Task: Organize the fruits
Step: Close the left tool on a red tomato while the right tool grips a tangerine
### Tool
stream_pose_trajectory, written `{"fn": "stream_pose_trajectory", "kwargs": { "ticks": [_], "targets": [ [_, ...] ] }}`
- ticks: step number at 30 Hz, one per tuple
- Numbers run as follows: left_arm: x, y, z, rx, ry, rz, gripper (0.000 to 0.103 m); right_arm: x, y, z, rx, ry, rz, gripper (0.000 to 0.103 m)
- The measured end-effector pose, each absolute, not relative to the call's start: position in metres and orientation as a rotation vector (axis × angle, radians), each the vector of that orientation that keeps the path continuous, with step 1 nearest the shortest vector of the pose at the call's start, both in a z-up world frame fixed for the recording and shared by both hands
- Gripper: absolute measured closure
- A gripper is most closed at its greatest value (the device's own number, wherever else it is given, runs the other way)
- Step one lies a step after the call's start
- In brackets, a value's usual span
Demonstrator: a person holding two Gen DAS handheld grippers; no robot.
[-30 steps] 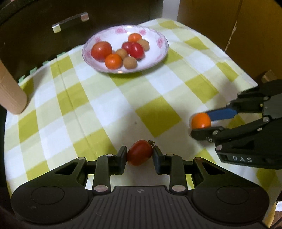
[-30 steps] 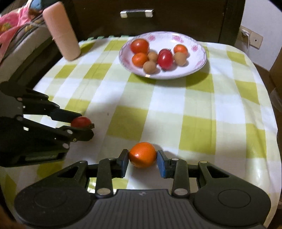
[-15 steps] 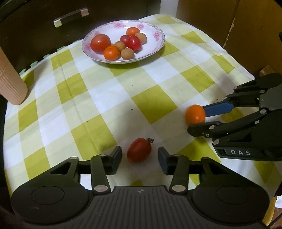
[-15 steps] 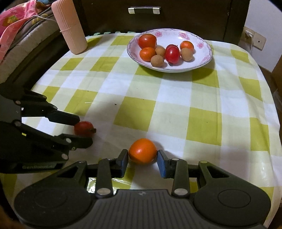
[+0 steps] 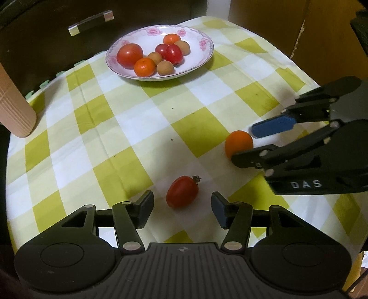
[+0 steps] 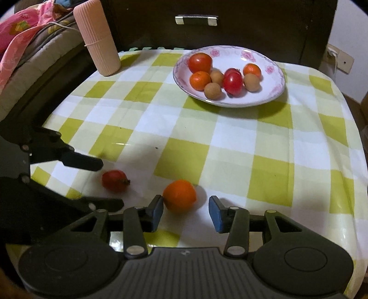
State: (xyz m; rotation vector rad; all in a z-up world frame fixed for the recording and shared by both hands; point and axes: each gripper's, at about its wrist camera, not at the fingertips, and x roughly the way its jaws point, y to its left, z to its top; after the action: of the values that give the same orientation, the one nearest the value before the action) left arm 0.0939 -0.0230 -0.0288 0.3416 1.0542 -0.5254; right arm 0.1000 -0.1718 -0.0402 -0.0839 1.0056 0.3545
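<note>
On the green-checked tablecloth [image 5: 202, 128] a small red tomato [image 5: 182, 191] lies between the fingers of my left gripper [image 5: 181, 207]. Its jaws are opening and neither pad touches the fruit. An orange [image 6: 179, 195] lies between the fingers of my right gripper [image 6: 185, 207], whose jaws are also opening. It rests against the left pad, clear of the right pad. Each gripper shows in the other's view: the right gripper [image 5: 250, 143] around the orange [image 5: 238, 143], the left gripper [image 6: 103, 184] around the tomato [image 6: 113, 181]. A flowered plate [image 5: 202, 59] [image 6: 271, 92] at the far side holds several tomatoes, oranges and brown fruits.
A pink ribbed cylinder [image 6: 97, 39] [image 5: 13, 110] stands at the table's far left corner. Behind the table is a dark drawer front with a metal handle [image 6: 195, 19]. Cardboard boxes [image 5: 299, 34] stand to the right and bedding [image 6: 23, 34] lies to the left.
Both grippers have widened their jaws and let go: the tomato and the orange now lie loose on the cloth. Both views have drawn back a little from the table.
</note>
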Motion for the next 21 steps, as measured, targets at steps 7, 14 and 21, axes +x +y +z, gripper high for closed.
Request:
{"fn": "stream_pose_trajectory", "kwargs": {
  "ticks": [7, 14, 21],
  "targets": [
    [0.094, -0.024, -0.033, 0.352, 1.063, -0.528, 0.046, 0.106, -0.163, -0.045, -0.094, 1.008, 0.376, 0.062],
    [0.096, -0.025, -0.035, 0.347, 1.071, -0.529, 0.055, 0.108, -0.159, -0.048, -0.092, 1.011, 0.384, 0.062],
    [0.096, -0.025, -0.036, 0.349, 1.067, -0.527, 0.062, 0.111, -0.160, -0.049, -0.087, 1.021, 0.394, 0.062]
  ]
}}
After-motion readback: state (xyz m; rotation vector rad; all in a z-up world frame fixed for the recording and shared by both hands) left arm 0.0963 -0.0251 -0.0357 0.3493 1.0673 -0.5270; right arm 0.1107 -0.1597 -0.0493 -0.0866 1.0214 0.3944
